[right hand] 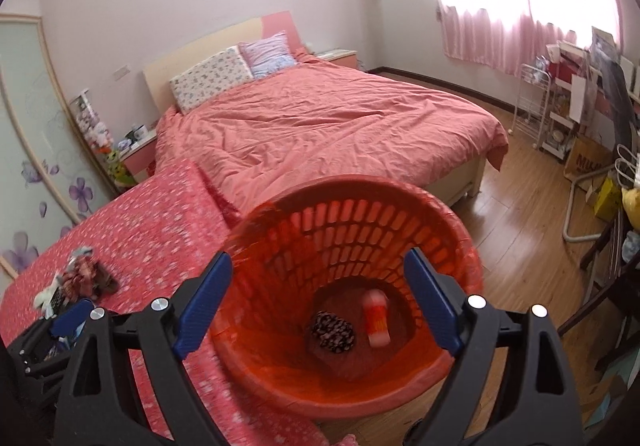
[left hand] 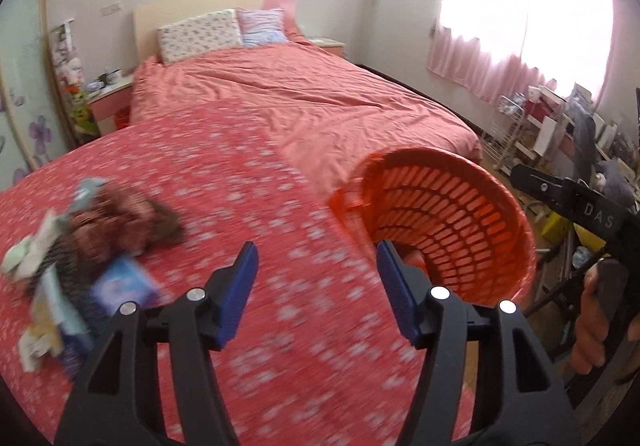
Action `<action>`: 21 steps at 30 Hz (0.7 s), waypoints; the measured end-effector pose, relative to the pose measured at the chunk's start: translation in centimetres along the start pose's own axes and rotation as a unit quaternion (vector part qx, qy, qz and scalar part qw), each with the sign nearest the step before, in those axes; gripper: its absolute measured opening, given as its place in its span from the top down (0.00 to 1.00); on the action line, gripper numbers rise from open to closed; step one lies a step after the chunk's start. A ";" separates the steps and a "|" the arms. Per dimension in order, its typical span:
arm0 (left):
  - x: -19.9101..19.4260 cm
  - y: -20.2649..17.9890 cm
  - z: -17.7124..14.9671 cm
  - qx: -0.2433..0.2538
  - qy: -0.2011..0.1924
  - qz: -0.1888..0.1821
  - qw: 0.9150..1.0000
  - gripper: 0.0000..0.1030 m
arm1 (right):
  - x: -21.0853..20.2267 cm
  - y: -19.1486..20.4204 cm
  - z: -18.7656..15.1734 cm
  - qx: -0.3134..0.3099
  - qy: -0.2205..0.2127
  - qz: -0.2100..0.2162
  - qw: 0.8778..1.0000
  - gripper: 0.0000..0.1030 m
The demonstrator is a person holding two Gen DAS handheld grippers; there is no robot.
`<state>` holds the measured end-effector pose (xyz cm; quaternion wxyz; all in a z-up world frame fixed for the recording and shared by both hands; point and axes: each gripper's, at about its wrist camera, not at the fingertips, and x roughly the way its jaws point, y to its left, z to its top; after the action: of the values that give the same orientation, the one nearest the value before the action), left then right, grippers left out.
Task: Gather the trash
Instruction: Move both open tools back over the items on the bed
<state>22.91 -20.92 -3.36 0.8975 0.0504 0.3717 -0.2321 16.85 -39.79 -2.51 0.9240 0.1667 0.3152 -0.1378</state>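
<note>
The left claw [left hand: 316,278] stands with its blue pads apart and nothing between them, above the red flowered cloth [left hand: 248,214] that covers the surface. The right claw [right hand: 318,298] is also spread wide and empty, poised over the mouth of the orange slatted basket [right hand: 456,246]. In the basket's bottom lie a dark speckled wad [right hand: 333,331] and a red-and-white packet [right hand: 376,316], its print too blurred to read. To the near left on the cloth sits a heap of trash [left hand: 80,246]: crumpled cloth, paper scraps and a blue wrapper. The right tool's black body reads "DAS" [left hand: 598,216]. Far beyond lies a pink bed [right hand: 328,126]; a brown box [right hand: 588,162] on the far right shows "MU".
</note>
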 end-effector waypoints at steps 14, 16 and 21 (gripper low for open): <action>-8.7 15.7 -5.3 -0.095 -0.026 0.136 0.986 0.40 | -0.4 13.4 -5.0 -0.111 0.042 0.082 0.990 0.17; -9.5 18.4 -6.3 -0.116 -0.024 0.158 0.980 0.40 | -0.3 15.7 -6.0 -0.129 0.049 0.099 0.985 0.18; -11.0 23.1 -8.4 -0.151 -0.020 0.195 0.969 0.40 | 0.0 21.2 -8.4 -0.173 0.065 0.141 0.973 0.21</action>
<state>21.21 5.98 -3.74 0.9297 -0.0188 0.3678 0.0055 19.97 -17.25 -4.07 0.9264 0.0561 0.3673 0.0614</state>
